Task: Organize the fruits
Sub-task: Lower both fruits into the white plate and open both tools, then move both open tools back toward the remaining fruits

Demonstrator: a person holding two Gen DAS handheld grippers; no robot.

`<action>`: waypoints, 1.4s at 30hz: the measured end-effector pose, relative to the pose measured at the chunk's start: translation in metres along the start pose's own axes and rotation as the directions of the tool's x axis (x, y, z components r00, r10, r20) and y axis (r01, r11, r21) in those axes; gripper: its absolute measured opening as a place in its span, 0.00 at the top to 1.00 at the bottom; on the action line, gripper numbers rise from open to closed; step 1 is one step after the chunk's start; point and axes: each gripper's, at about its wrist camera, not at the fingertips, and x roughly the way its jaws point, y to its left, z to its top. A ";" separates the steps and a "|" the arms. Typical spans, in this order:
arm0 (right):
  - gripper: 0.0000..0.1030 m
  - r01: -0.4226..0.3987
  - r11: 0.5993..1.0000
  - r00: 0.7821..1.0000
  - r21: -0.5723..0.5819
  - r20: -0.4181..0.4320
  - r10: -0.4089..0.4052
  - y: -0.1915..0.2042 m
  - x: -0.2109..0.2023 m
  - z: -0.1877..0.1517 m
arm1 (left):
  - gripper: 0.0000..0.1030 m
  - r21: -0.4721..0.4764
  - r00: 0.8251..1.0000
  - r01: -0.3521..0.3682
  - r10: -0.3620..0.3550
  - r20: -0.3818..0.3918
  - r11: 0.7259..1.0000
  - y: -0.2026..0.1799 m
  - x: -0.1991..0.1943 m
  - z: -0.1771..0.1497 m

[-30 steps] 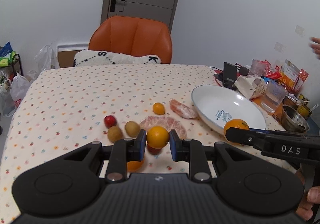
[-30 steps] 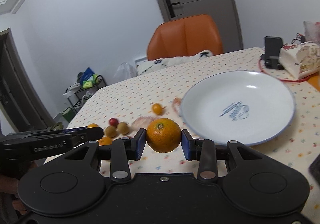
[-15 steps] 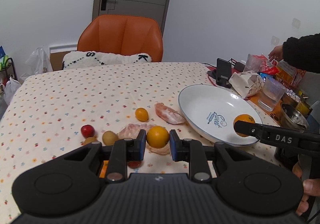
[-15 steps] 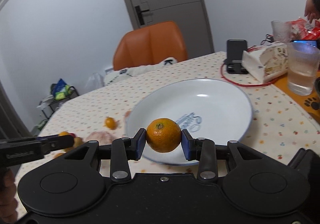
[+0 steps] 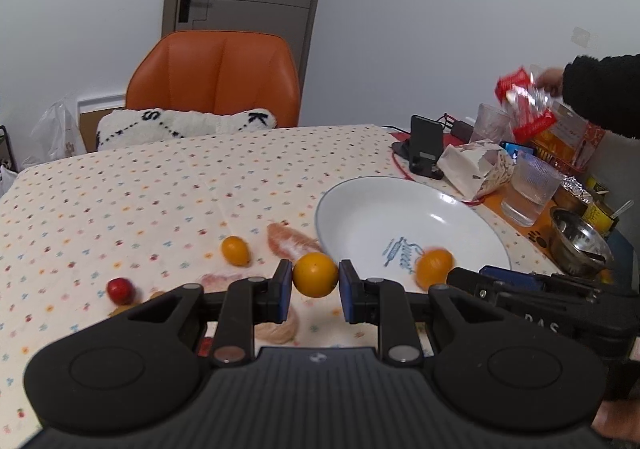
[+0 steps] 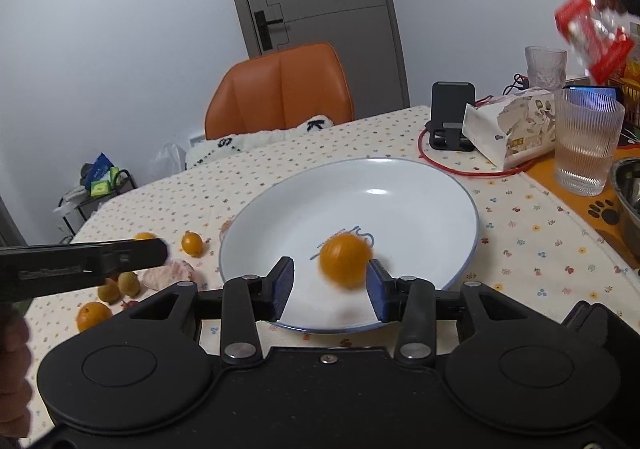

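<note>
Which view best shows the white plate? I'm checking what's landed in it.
Right wrist view: nearly the whole white plate shows, with a blurred orange. Left wrist view shows it obliquely, near edge hidden behind the tools.

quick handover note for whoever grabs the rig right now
Left gripper: shut on a yellow citrus, held near the plate.
Right gripper: open over the plate; its orange is blurred, apparently just released.
On the cloth: kumquat, red fruit, two kiwis, another orange, peeled segments.
Done: one orange in the plate. Left: the rest.
</note>
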 end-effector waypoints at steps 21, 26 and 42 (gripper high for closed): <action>0.51 0.017 0.999 0.999 0.029 0.034 -0.018 -0.012 -0.040 0.001 | 0.63 -0.003 0.998 0.057 -0.058 -0.015 0.998 -0.032 0.027 0.008; 0.46 -0.004 1.000 0.999 0.027 0.033 0.003 -0.003 -0.040 -0.001 | 0.51 -0.030 1.000 0.015 -0.015 -0.018 0.999 -0.010 0.013 0.003; 0.40 -0.097 0.995 0.995 -0.017 0.011 0.097 0.046 -0.027 -0.008 | 0.39 -0.119 0.994 -0.105 0.105 -0.009 0.987 0.059 -0.044 -0.017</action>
